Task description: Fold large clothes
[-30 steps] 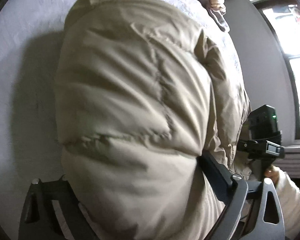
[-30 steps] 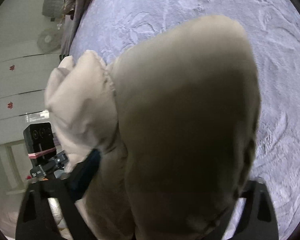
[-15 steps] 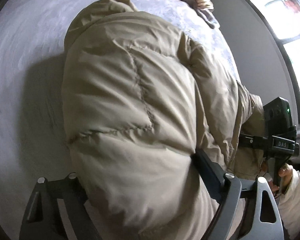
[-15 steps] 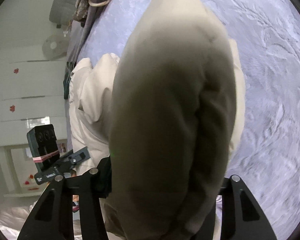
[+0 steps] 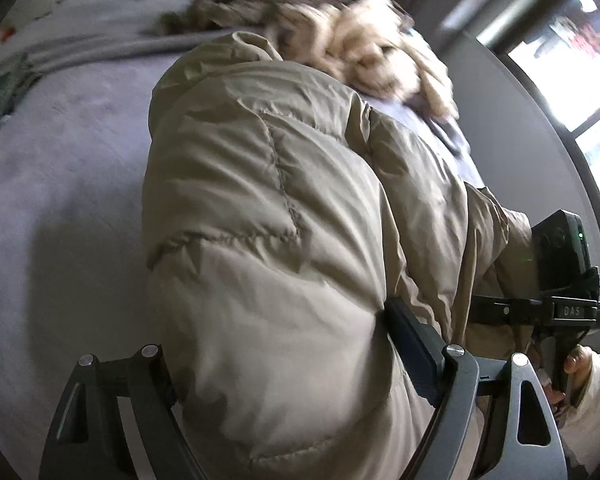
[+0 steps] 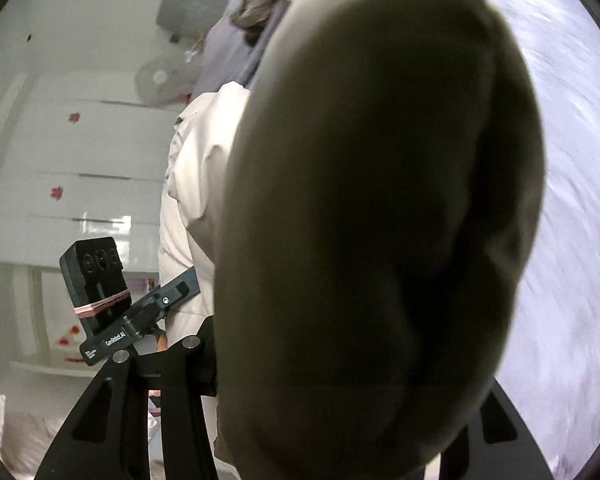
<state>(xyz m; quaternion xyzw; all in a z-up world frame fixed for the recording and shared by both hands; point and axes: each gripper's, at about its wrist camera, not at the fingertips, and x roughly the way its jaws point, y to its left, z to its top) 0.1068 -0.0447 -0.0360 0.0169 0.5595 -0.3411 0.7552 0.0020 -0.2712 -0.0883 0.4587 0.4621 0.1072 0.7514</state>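
A beige quilted puffer jacket (image 5: 280,200) fills the left wrist view, hanging above the lavender bedspread (image 5: 60,208). My left gripper (image 5: 276,344) is shut on a thick bulge of it; the right finger's pad (image 5: 412,336) digs into the fabric and the left finger is half hidden. In the right wrist view the same jacket (image 6: 380,200) looms dark and close. My right gripper (image 6: 348,360) is shut on that fold, its fingertips hidden behind the fabric. A paler part of the jacket (image 6: 196,200) hangs between the two grippers.
A heap of furry and knitted clothes (image 5: 340,40) lies at the far end of the bed. A bright window (image 5: 560,60) is at the right. White wardrobe doors (image 6: 80,160) and a fan (image 6: 160,80) stand left of the bedspread (image 6: 580,160). A hand (image 5: 576,360) grips the other handle.
Both grippers have risen with the jacket, and the bed has dropped away below. The right jaws have narrowed on the fold. The clothes heap and wardrobe have come more into view.
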